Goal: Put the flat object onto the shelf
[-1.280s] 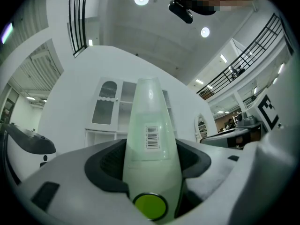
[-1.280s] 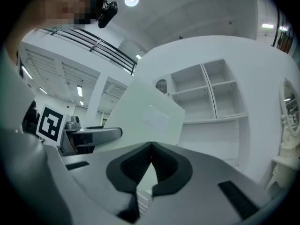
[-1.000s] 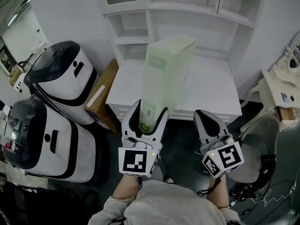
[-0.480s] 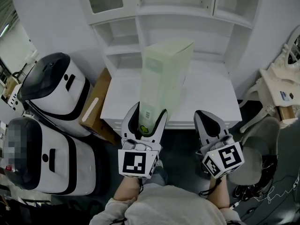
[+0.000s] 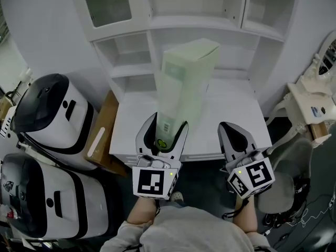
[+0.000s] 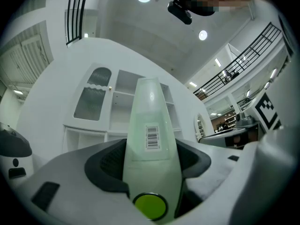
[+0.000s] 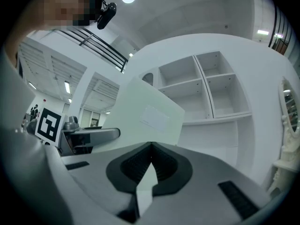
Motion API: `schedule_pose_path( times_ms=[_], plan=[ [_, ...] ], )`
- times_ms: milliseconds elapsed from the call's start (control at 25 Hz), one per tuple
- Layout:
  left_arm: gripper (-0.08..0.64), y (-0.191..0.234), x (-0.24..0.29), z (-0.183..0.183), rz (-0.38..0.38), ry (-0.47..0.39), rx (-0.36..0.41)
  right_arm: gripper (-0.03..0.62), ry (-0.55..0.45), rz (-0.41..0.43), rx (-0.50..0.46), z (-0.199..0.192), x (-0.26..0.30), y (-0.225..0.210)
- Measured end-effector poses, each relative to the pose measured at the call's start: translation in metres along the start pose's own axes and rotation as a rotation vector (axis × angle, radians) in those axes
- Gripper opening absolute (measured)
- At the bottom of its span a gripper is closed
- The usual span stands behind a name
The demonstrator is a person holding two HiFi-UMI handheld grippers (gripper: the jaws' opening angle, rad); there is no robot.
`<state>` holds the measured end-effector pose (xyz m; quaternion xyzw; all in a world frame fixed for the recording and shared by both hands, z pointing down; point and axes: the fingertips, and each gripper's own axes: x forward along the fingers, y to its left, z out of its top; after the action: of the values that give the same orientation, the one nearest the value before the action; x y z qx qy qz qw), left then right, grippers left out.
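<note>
Left gripper [image 5: 167, 124] has it: the pale green flat cardboard box [image 5: 186, 83] stands on end between its two jaws. They sit wide apart and are pressed against the box's broad faces near its lower end. In the left gripper view the box fills the gap right down the middle. A barcode label [image 6: 153, 137] faces the camera, and a round lime-green sticker [image 6: 150, 206] sits low between the pads.

From the head view, the box rises out of that claw and leans up and a little to the right. Most of its length stands clear beyond the jaw tips. It hangs over the white desk top [image 5: 233, 112], in front of the white shelf unit [image 5: 199, 22]. Its top edge lines up with the lower shelf openings. Whether it is touching the shelf or just short of it, this angle won't say.

Right gripper [image 5: 229, 126] is beside it, apart from the box, with its jaws brought together on nothing. Its own view shows the pads meeting at the tips, with the box off to the left.

Down the left side sit two white-and-black rounded machines [image 5: 47, 114]. A brown cardboard carton [image 5: 102, 133] is wedged between them and the desk.
</note>
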<state>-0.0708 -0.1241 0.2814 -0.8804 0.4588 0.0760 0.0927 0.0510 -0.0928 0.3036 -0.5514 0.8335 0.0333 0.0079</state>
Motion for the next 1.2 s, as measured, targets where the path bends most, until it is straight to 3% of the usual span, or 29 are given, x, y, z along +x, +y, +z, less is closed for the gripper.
schedule_pose_path(
  times_ms=[400, 760, 1200],
  plan=[
    [0.298, 0.039, 0.023, -0.008, -0.043, -0.036, -0.009, 0.009, -0.002, -0.023, 0.001, -0.007, 0.049, 0.003],
    [0.298, 0.047, 0.04, -0.01, -0.042, -0.033, -0.007, 0.008, 0.003, -0.017, 0.004, -0.009, 0.071, -0.01],
    [0.297, 0.031, 0.087, -0.006, 0.012, -0.023, 0.139, 0.009, -0.007, 0.079, 0.0, -0.005, 0.094, -0.061]
  ],
)
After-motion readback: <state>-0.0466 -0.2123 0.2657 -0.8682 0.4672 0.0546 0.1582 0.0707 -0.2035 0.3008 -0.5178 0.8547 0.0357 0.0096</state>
